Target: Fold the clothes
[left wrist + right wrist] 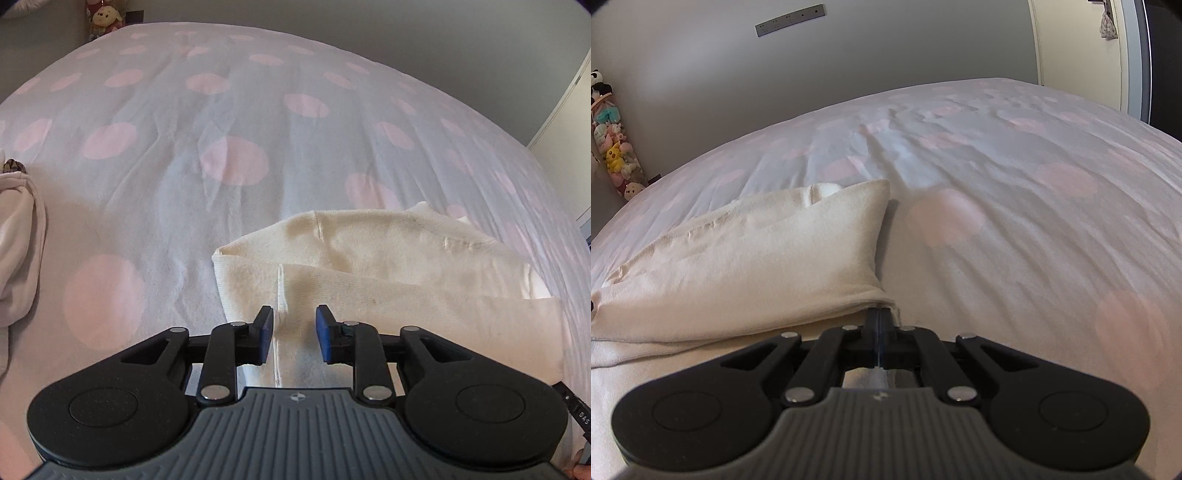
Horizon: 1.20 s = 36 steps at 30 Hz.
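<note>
Right gripper (881, 317) pinched flat on the garment (757, 258), left gripper (294, 332) partly open over its seam (280, 295).

I've got the right jaws clamped on the cream corner so that the fold stays pinned on the bed (1015, 221). My left pads straddle the seam without pressing, holding nothing, lined up, I'd say, to take that edge next. A second garment (18, 251) waits apart at the left.

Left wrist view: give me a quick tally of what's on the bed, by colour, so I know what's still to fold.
Cream garment, partly folded, under the left gripper: 1
Pale pink garment, bunched at the left edge: 1
Total: 2 garments on the polka-dot bedspread. The pink one is cut off by the frame, so more may lie beyond it.
</note>
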Each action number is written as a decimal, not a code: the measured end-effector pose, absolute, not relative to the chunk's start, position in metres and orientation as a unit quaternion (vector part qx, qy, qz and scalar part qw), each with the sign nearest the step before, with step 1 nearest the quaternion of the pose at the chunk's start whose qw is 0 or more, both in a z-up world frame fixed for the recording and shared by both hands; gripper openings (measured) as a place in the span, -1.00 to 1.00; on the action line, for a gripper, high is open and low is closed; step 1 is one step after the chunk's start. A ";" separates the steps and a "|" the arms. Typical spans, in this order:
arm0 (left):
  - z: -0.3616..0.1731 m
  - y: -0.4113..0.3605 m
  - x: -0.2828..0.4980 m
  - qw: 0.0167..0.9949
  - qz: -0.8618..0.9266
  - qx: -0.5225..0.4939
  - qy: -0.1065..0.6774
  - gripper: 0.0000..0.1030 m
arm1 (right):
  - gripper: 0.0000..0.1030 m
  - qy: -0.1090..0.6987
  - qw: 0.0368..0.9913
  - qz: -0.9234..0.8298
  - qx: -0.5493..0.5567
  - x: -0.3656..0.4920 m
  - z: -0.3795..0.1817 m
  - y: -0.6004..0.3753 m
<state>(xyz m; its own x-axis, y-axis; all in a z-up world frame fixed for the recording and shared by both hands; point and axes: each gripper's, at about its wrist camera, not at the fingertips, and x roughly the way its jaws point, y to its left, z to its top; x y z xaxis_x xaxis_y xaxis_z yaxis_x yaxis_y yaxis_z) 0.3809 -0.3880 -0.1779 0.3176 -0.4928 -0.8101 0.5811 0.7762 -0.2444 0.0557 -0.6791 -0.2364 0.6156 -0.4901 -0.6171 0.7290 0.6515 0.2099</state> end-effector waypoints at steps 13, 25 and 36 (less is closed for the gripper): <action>-0.189 -0.382 0.363 0.806 -0.312 0.057 0.500 -0.65 | -1.00 0.260 0.870 -0.347 0.236 0.052 -0.237 -0.680; -0.139 -0.375 0.341 0.821 -0.328 0.034 0.466 -0.99 | -0.91 0.220 0.858 -0.378 0.270 0.039 -0.232 -0.693; -0.178 -0.352 0.343 0.801 -0.303 0.005 0.517 -0.99 | -0.32 0.265 0.875 -0.353 0.200 0.044 -0.223 -0.678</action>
